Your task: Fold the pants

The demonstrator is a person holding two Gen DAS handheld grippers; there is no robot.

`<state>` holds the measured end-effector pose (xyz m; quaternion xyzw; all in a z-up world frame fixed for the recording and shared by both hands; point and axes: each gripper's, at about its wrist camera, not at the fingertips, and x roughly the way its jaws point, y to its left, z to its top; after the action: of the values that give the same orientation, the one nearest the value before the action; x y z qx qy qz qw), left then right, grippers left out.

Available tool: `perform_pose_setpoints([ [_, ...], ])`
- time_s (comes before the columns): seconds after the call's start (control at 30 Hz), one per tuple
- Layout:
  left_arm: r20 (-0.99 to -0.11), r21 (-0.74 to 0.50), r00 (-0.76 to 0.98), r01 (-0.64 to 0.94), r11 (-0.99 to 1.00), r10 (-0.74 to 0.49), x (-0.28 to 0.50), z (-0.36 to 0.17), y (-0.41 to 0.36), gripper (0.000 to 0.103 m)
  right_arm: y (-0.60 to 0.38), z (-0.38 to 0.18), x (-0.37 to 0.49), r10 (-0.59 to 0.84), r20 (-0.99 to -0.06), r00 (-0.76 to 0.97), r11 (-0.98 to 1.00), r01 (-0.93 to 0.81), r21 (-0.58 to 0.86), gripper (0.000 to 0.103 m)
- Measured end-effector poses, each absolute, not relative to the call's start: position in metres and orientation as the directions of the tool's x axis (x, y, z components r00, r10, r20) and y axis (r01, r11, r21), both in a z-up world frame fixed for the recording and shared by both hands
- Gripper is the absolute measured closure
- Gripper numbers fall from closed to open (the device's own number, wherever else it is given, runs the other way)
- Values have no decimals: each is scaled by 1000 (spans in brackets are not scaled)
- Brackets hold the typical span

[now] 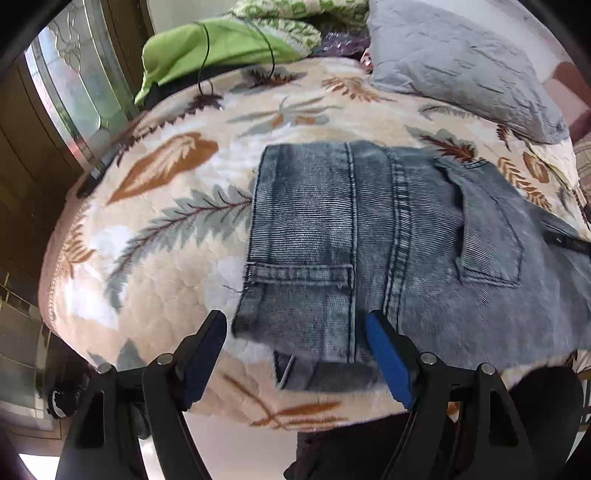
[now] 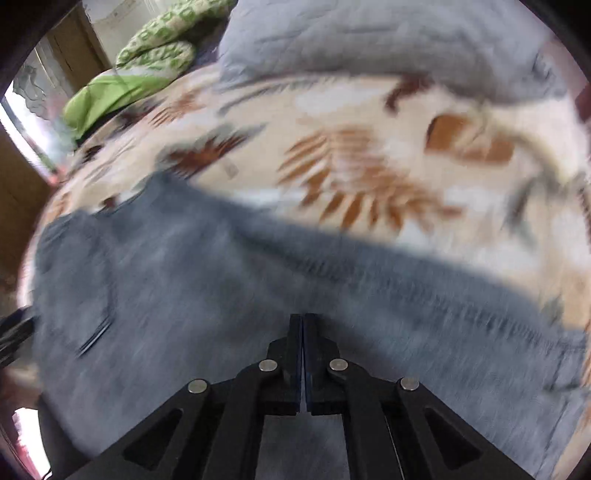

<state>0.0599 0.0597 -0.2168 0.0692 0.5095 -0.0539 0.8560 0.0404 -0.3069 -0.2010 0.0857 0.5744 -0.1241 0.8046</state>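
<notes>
Grey-blue jeans [image 1: 388, 236] lie folded on a bed with a leaf-print blanket [image 1: 166, 221]; a back pocket [image 1: 487, 236] faces up and a leg hem [image 1: 299, 275] lies on top near the front edge. My left gripper [image 1: 295, 321] hangs just above that front edge, open wide, its blue pads [image 1: 388, 354] either side of the hem end and not pressing on it. The right wrist view is blurred. There my right gripper [image 2: 303, 319] is shut, pointing down at the jeans [image 2: 221, 295], with no cloth seen between its pads.
A grey pillow [image 1: 461, 62] lies at the back right of the bed, with a green cloth [image 1: 207, 51] and a patterned green cushion [image 1: 295, 22] at the back left. A glass door [image 1: 70, 85] stands left of the bed. The bed's front edge [image 1: 295, 417] runs below the left gripper.
</notes>
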Motion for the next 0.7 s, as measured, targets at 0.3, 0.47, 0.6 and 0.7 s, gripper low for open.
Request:
perform_pose_setpoints([
  [0.3, -848, 10, 526, 132, 991, -62, 27, -180, 81, 25, -317, -199, 49, -146, -944, 297, 915, 404, -14, 102],
  [0.47, -805, 4, 587, 152, 988, -88, 9, -151, 96, 25, -316, -181, 40, -175, -927, 332, 904, 428, -17, 99],
  [0.6, -774, -14, 625, 141, 990, -100, 8, -132, 107, 25, -314, -140, 11, -181, -879, 441, 893, 448, 40, 99],
  [0.7, -752, -26, 650, 142, 990, -113, 10, -121, 108, 25, -306, -106, -17, -211, -838, 503, 894, 446, 43, 99],
])
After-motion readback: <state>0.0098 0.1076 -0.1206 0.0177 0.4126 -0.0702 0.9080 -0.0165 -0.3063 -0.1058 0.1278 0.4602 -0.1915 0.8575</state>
